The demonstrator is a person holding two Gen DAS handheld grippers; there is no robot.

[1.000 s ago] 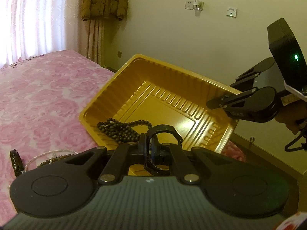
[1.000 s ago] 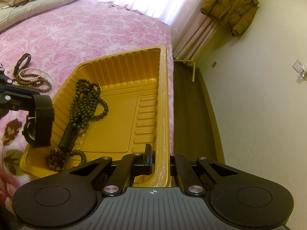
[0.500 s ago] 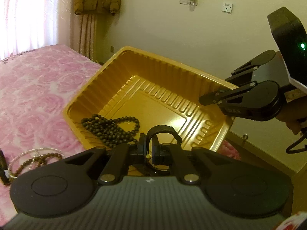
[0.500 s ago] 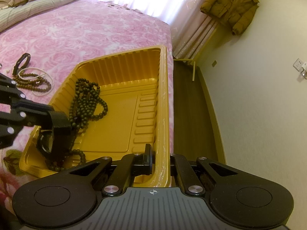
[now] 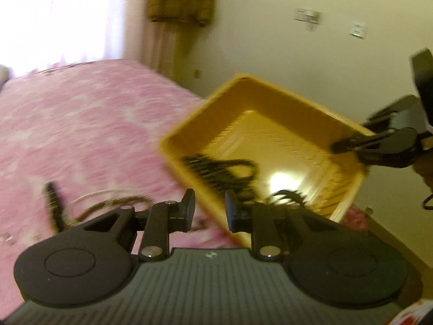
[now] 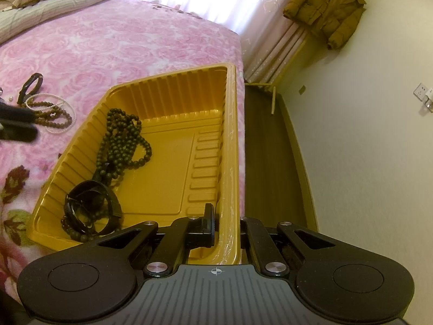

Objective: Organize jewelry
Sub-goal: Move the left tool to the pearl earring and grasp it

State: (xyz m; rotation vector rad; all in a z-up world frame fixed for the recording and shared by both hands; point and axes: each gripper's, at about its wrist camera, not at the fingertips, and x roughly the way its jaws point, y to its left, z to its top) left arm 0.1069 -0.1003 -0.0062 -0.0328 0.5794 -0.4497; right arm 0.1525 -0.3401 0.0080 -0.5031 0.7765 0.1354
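Two grippers work at a yellow plastic tray [image 6: 230,140] that lies on a pink rose-patterned bedspread [image 6: 113,43]. Low in the right wrist view, the right gripper [image 6: 226,224] is clenched on the tray's near right rim, one finger inside the wall and the other outside it. In the left wrist view, which is blurred, the left gripper [image 5: 207,211] sits at lower centre with its fingers parted and nothing between them; the near corner of the tray [image 5: 270,124] shows just beyond them.

Inside the tray, along its left wall in the right wrist view, lies a long string of dark green beads [image 6: 123,140], heaped in loops. Below it, in the lower left corner of the tray, a black bracelet [image 6: 92,205] rests on top of a string of brown beads [image 6: 75,234]. The left wrist view shows the same dark pieces as smeared shapes [image 5: 216,165] on the tray floor.

At the left edge of the right wrist view, on the bedspread outside the tray, a white pearl strand [image 6: 65,108] and another brown bead string [image 6: 51,115] lie tangled together, with a black band [image 6: 29,86] just above them. The tips of the left gripper [image 6: 16,124] reach in from the left edge, just beside that pile.

A brown padded jacket [image 6: 327,8] hangs in the upper right of the frame, beside pale pink curtains [image 6: 270,54].
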